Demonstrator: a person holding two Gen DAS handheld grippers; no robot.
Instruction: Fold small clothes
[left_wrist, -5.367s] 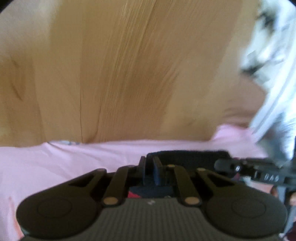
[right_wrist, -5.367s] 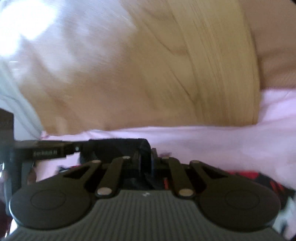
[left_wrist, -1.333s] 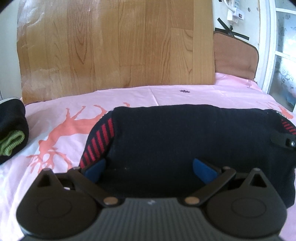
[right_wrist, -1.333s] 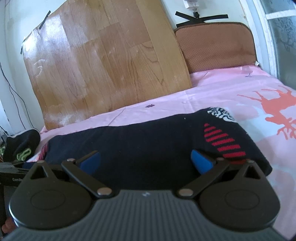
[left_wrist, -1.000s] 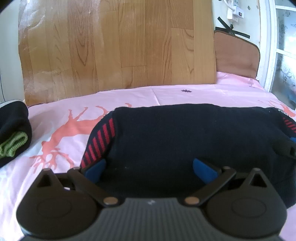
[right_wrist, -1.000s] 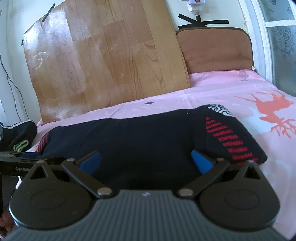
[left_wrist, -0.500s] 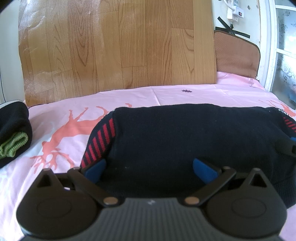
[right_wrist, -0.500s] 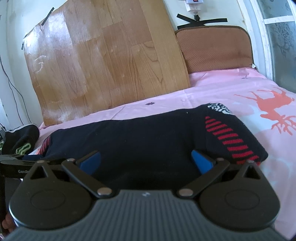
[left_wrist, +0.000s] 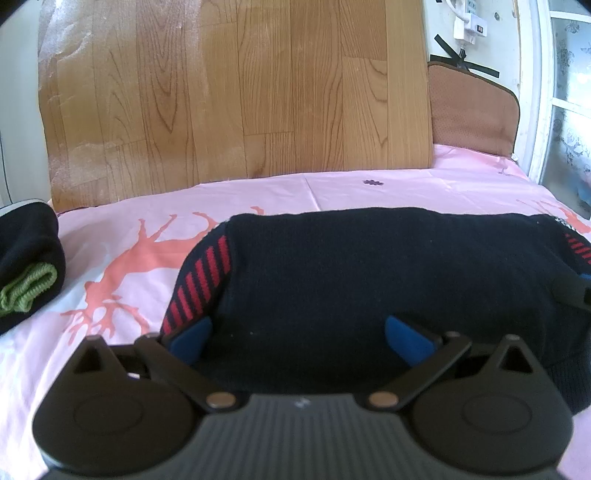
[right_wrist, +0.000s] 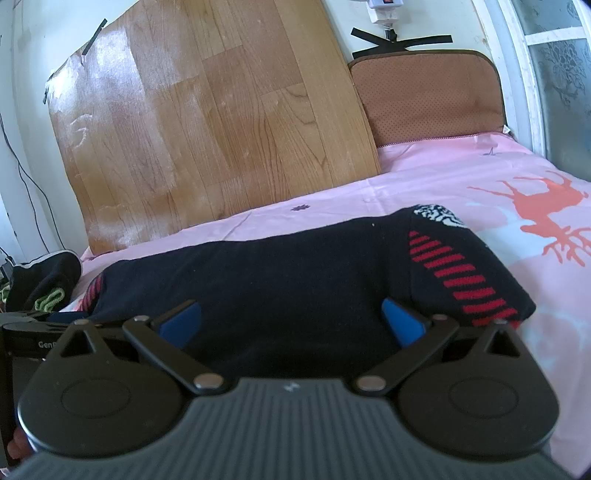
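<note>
Sweater (left_wrist: 369, 288) in dark navy with red-striped sleeve bands lies folded into a long flat bundle across the pink bedsheet (left_wrist: 332, 192), close to the near edge of the bed, its length running from one gripper to the other. The left gripper (left_wrist: 299, 336) hovers over the bundle's left end with its blue pads (left_wrist: 192, 334) spread wide and nothing between them; the right gripper (right_wrist: 290, 323) sits over the right end, likewise wide open and empty, its pads (right_wrist: 400, 321) just above the knit near the red-striped sleeve (right_wrist: 458, 273).

Compared with 5.4 seconds ago, the change is large: then both grippers were pinched closed on cloth, close to the wooden board with the views blurred. Now the views are sharp and both grippers have let go. Over the last second or so almost nothing differs; the bundle keeps the same shape and place, and the jaws stay equally wide.

A rolled dark garment with a green cuff (left_wrist: 29, 269) rests near the bed's left edge, well apart from the sweater. The wooden board (left_wrist: 236, 96) leans at the far edge, beside a brown cushion (right_wrist: 428, 96).
</note>
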